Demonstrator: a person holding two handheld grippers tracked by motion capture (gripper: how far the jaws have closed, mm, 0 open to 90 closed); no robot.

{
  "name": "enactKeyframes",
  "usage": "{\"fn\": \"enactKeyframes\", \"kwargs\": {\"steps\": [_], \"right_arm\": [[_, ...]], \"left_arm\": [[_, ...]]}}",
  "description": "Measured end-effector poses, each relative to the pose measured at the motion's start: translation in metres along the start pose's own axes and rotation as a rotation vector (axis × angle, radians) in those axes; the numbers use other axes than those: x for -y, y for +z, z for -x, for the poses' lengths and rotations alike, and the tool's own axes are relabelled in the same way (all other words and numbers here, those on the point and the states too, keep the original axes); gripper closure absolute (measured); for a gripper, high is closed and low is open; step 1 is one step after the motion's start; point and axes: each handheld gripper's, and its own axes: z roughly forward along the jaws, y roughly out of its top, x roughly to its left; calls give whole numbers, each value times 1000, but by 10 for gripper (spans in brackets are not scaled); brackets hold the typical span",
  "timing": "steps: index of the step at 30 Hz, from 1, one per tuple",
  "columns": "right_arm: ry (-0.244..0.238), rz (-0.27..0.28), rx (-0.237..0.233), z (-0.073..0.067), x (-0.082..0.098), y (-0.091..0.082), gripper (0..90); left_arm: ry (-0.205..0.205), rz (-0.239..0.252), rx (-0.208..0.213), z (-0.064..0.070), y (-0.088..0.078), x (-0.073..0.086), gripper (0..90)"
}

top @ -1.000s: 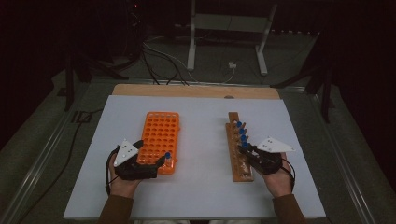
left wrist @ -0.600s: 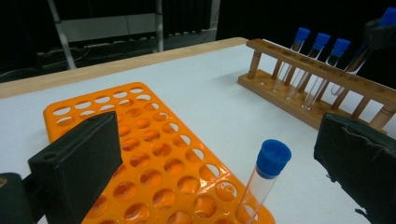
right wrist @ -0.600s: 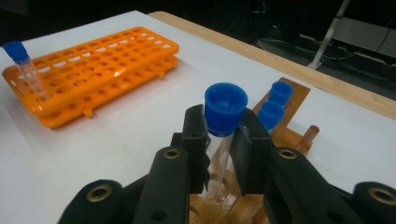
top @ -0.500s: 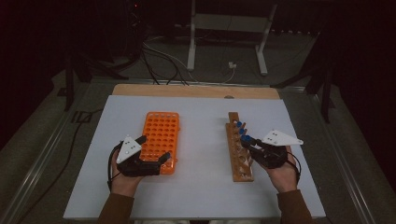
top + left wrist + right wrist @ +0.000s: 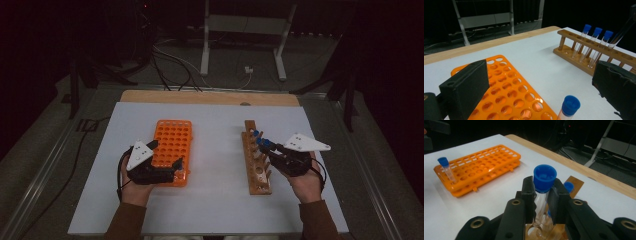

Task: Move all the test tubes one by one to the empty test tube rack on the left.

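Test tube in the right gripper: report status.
Right gripper shut on capped tube, above wooden rack. Left gripper open over orange rack. Path clear.

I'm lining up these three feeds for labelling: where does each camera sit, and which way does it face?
High view: above the person's side, looking forward and down on the white table; both forearms and grippers show.
Left gripper view: rides the left gripper, jaws apart, facing the wooden rack over the orange rack.
Right gripper view: rides the right gripper, shut on a blue-capped tube, facing the orange rack.
All share both racks.
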Motion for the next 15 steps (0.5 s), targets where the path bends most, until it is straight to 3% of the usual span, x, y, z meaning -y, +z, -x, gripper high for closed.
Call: {"fn": "enactKeyframes", "kwargs": {"steps": [11, 15], "right_arm": [[22, 18, -48, -8, -7, 16, 764], [23, 20, -60, -11, -10, 21, 763]], "left_arm": [[-11, -10, 7, 4, 9, -6, 17], [-17, -19, -24, 6, 11, -9, 16]]}}
